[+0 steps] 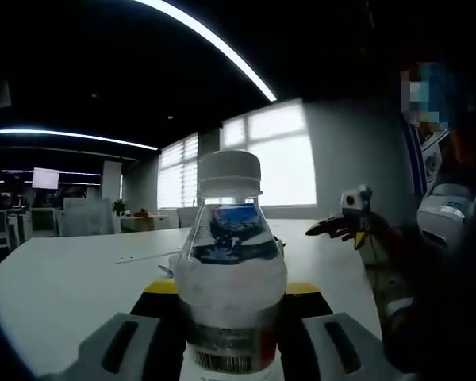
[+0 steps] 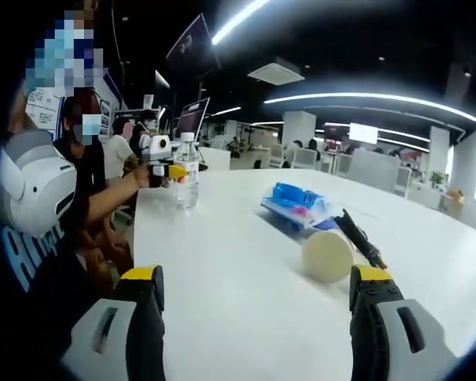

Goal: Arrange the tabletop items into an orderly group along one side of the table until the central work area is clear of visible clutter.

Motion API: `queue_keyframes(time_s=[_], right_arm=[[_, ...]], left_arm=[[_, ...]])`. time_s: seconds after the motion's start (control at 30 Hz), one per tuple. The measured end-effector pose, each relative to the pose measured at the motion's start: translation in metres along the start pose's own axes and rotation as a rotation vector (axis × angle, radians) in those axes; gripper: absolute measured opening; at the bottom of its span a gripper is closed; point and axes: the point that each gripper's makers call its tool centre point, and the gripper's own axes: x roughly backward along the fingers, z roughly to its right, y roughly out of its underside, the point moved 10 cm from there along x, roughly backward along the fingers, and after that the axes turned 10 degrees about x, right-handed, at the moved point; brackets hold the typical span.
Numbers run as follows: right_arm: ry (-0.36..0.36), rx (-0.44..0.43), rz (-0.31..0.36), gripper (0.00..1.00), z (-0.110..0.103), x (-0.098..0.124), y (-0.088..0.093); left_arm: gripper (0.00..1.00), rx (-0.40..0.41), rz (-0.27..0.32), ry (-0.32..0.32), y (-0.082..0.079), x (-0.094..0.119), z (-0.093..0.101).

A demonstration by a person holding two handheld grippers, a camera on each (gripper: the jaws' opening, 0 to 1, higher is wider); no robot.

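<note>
A dark ceiling [image 1: 103, 71] is crossed by long curved light strips [image 1: 214, 44], and more strips [image 2: 373, 99] are seen in the right gripper view. Bright windows [image 1: 278, 155] with blinds are set in a pale grey wall [image 1: 353, 159]. A large white table [image 2: 238, 302] is spread across the foreground. Further back, white chairs [image 2: 365, 167], desks and a lit screen [image 1: 45, 178] are made out, along with what may be a potted plant [image 1: 119, 206].
</note>
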Motion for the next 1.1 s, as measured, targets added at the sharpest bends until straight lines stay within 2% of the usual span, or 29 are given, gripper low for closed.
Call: queue_keyframes(time_s=[0.3,0.57,0.83,0.93,1.1], right_arm=[[0.004,0.001,0.007,0.94,-0.001,0.003,0.000],[-0.001,-0.003,0.005,0.94,-0.001,0.002,0.002],[0.008,-0.002,0.006,0.94,0.000,0.005,0.001],[0.013,-0.005,0.006,0.94,0.001,0.005,0.002],[0.015,-0.003,0.006,0.94,0.001,0.006,0.000]], left_arm=[[0.41,-0.020,-0.013,-0.010,-0.001,-0.001,0.001],[0.41,-0.017,0.009,-0.023,-0.002,0.000,-0.001],[0.41,-0.006,0.016,0.012,-0.011,-0.010,-0.009],[0.41,-0.015,0.009,0.016,-0.010,-0.016,-0.011],[0.41,-0.022,0.018,0.056,-0.006,-0.024,-0.014]])
